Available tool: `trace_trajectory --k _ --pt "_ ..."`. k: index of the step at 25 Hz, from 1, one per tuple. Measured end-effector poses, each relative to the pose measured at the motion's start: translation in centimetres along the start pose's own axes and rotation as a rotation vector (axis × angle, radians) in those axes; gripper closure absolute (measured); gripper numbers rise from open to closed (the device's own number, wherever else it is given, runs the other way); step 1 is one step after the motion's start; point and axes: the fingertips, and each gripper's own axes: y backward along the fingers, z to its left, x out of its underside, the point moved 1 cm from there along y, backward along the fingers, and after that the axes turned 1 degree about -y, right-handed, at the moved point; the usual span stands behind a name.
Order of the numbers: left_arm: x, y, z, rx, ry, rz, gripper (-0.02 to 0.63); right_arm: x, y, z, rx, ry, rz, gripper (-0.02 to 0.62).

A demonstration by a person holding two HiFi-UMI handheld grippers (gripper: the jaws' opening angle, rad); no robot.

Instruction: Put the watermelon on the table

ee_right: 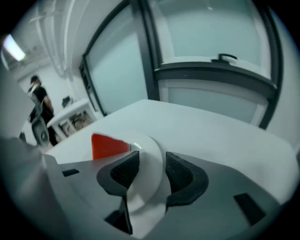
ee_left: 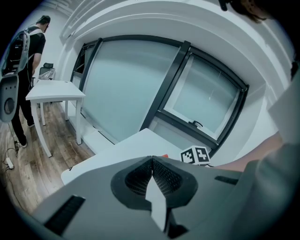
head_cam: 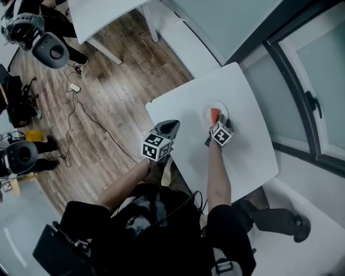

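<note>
A red watermelon slice [head_cam: 215, 115] lies on a small white plate [head_cam: 223, 110] on the white table [head_cam: 242, 156]. My right gripper [head_cam: 223, 123] is just at the plate's near side and is open. In the right gripper view the plate [ee_right: 151, 152] shows in the gap between the jaws without touching the pads, and the slice [ee_right: 108, 144] lies on it to the left, clear of my right gripper [ee_right: 152, 165]. My left gripper [head_cam: 171, 125] hovers at the table's left edge, shut and empty. Its closed jaws [ee_left: 152, 159] point across the table [ee_left: 126, 149] towards the right gripper's marker cube [ee_left: 196, 155].
A glass window wall [head_cam: 302, 81] runs past the table's far side. A second white table [head_cam: 102, 16] stands further back on the wooden floor, with cables [head_cam: 75, 113] trailing across it. A person [ee_left: 28, 47] stands by that table, and equipment sits at the left.
</note>
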Motion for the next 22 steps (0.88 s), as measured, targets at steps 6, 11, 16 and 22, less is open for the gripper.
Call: trace_trajectory --k 6,11,16,22 --pt "0.0 0.0 -2.0 0.038 -0.042 0.01 0.601 -1.0 2.9 1.3 -0.107 0.247 -0.082 0.433" --pt "-1.1 1.0 -5.1 0.107 -0.068 -0.022 0.601 -4.5 14.2 4.0 -0.282 0.204 -0.248 0.435" --pt "-2.4 3.1 -9.3 0.133 -0.257 -0.067 0.601 -6.4 25.7 5.6 -0.303 0.279 -0.41 0.519" --pt "-3.4 5.3 -13.7 0.151 -0.344 -0.13 0.601 -5.5 32.2 5.1 -0.299 0.241 -0.459 0.558"
